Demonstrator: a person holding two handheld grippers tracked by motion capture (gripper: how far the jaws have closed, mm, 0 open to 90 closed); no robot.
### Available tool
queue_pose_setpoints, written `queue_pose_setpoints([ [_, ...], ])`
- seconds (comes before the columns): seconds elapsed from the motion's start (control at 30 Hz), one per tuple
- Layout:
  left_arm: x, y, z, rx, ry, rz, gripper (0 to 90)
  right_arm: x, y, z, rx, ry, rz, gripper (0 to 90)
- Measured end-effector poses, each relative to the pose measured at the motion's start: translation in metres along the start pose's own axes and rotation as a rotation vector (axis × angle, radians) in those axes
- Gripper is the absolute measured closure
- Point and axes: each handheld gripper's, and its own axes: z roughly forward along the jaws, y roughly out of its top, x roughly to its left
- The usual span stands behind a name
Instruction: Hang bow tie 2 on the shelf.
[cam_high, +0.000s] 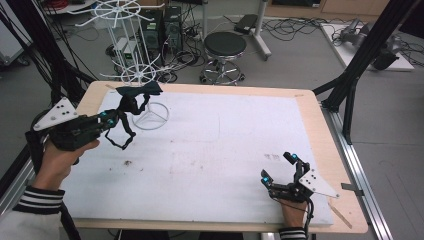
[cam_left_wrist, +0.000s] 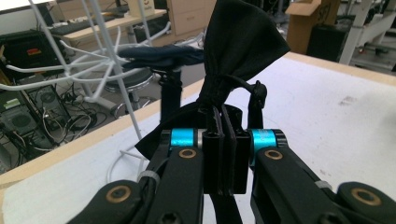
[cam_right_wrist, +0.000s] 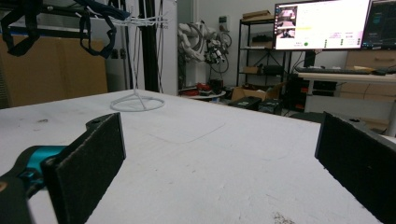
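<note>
Your left gripper (cam_high: 111, 119) is clamped on the black cloth item (cam_high: 131, 102) with straps, holding it up above the far left part of the table (cam_high: 310, 120), just beside the white wire rack (cam_high: 134, 70). In the left gripper view the cloth (cam_left_wrist: 238, 42) rises straight up from the closed jaws, so its long axis runs roughly vertical, with the wide end on top. Its thin straps (cam_high: 125, 137) hang down in loops toward the table. Your right gripper (cam_high: 279, 169) rests at the near right of the table, jaws wide apart with nothing between them.
</note>
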Motion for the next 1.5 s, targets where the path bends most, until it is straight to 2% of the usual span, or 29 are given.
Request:
queue_pose_setpoints([
  [0.3, 0.019, 0.005, -0.010, -0.027, 0.062, -0.022, 87.0, 0.000, 0.000, 0.000, 0.000, -0.002, 0.001, 0.9],
  [0.53, 0.031, 0.013, -0.010, -0.014, 0.100, -0.019, 87.0, 0.000, 0.000, 0.000, 0.003, -0.005, -0.001, 0.9],
  [1.0, 0.053, 0.024, 0.005, 0.024, 0.147, -0.025, 87.0, 0.000, 0.000, 0.000, 0.004, -0.006, -0.002, 0.9],
  [1.3, 0.063, 0.021, 0.014, 0.043, 0.173, -0.047, 87.0, 0.000, 0.000, 0.000, 0.003, -0.005, -0.001, 0.9],
  [1.5, 0.066, 0.018, 0.020, 0.059, 0.179, -0.048, 87.0, 0.000, 0.000, 0.000, 0.003, -0.005, -0.001, 0.9],
])
